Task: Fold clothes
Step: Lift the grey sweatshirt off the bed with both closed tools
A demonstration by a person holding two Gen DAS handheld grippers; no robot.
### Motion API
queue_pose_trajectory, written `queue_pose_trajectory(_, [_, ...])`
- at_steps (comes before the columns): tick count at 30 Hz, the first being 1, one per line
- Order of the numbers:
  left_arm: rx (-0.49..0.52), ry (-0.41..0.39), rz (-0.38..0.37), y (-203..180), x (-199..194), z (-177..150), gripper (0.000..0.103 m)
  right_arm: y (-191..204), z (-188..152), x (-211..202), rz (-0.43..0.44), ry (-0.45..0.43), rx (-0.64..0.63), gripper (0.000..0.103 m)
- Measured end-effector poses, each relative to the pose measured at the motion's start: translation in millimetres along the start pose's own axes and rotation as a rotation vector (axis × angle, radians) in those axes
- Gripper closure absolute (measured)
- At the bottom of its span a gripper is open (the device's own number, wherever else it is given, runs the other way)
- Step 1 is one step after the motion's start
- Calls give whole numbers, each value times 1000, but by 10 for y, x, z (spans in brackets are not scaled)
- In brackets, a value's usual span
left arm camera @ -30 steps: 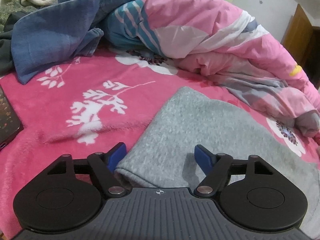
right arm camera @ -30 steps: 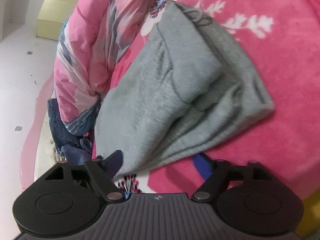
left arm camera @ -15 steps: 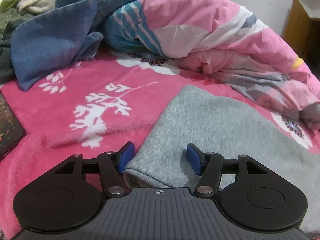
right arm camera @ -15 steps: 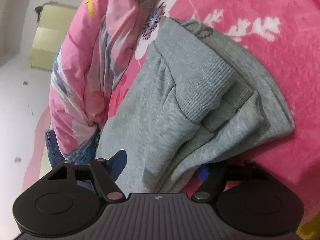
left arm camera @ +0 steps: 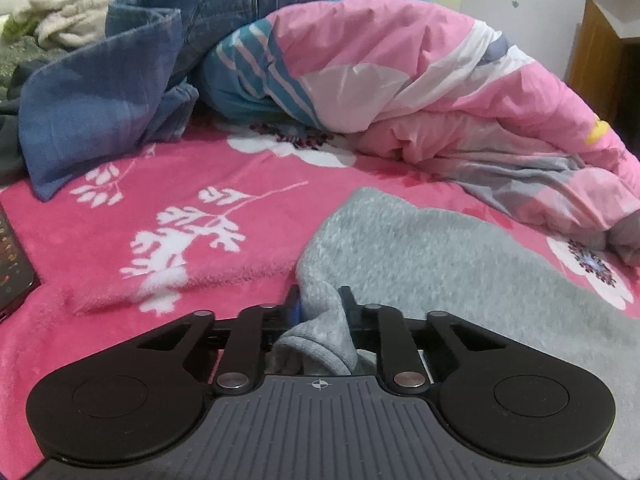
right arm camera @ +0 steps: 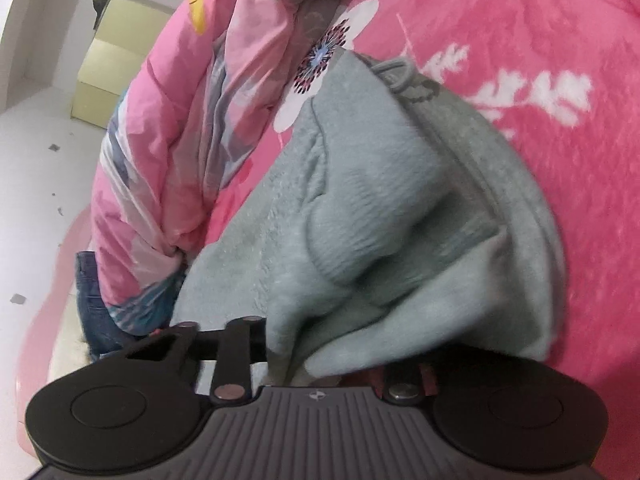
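Both jaws closing on the grey sweater (left arm camera: 440,264): left gripper (left arm camera: 320,304) on its corner, body toward 1 o'clock; right gripper (right arm camera: 320,344) on bunched folds.

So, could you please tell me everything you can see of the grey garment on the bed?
The grey garment is a soft, fleecy knit with a ribbed band and a cord loop at its far end. It lies partly folded and rumpled on the pink floral blanket, its far edge near the pink quilt. The left gripper has a bunched corner between its closing jaws; the right gripper is closing on another bunched edge, which drapes over its right finger.
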State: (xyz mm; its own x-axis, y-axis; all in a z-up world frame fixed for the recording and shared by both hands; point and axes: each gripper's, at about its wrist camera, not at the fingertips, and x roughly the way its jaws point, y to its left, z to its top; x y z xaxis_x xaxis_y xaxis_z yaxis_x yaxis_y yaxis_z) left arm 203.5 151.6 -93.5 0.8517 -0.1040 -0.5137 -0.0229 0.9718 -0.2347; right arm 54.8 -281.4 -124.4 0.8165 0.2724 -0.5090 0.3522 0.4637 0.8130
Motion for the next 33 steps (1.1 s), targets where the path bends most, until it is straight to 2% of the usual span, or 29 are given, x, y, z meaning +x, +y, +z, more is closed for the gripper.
queue_pose_trajectory(5, [-93, 0, 2, -18, -207, -78, 94, 114, 185, -98, 53, -1, -118, 81])
queue_pose_trajectory(10, [-128, 24, -33, -168, -626, -257, 94, 313, 645, -191, 103, 29, -298, 83])
queue_pose_trajectory(15, [-219, 89, -104, -398, -1113, -577, 95, 502, 1141, -151, 119, 158, -491, 83])
queue_pose_trajectory(18, [-240, 124, -150, -569, -1325, -740, 95, 528, 1394, -79, 134, 235, -553, 83])
queue_pose_trajectory(21, [-214, 111, -140, -648, -1371, -849, 95, 354, 1484, -23, 116, 278, -483, 77])
queue_pose_trajectory(23, [-240, 123, -147, -584, -1338, -844, 94, 249, 1440, -127, 91, 285, -442, 71])
queue_pose_trajectory(25, [-276, 140, -167, -497, -1309, -823, 92, 159, 1352, -302, 60, 278, -407, 52])
queue_pose_trajectory(27, [-306, 157, -175, -420, -1309, -822, 87, 96, 1241, -608, 42, 221, -399, 37])
queue_pose_trajectory(28, [-318, 162, -167, -388, -1309, -830, 84, 65, 1174, -801, 44, 184, -394, 34])
queue_pose_trajectory(29, [-329, 166, -160, -356, -1310, -838, 78, 14, 1093, -978, 66, 163, -366, 34])
queue_pose_trajectory(31, [-331, 164, -160, -329, -1342, -869, 76, -109, 923, -1192, 131, 163, -283, 33])
queue_pose_trajectory(33, [-340, 165, -172, -305, -1369, -890, 75, -154, 710, -1195, 219, 218, -216, 31])
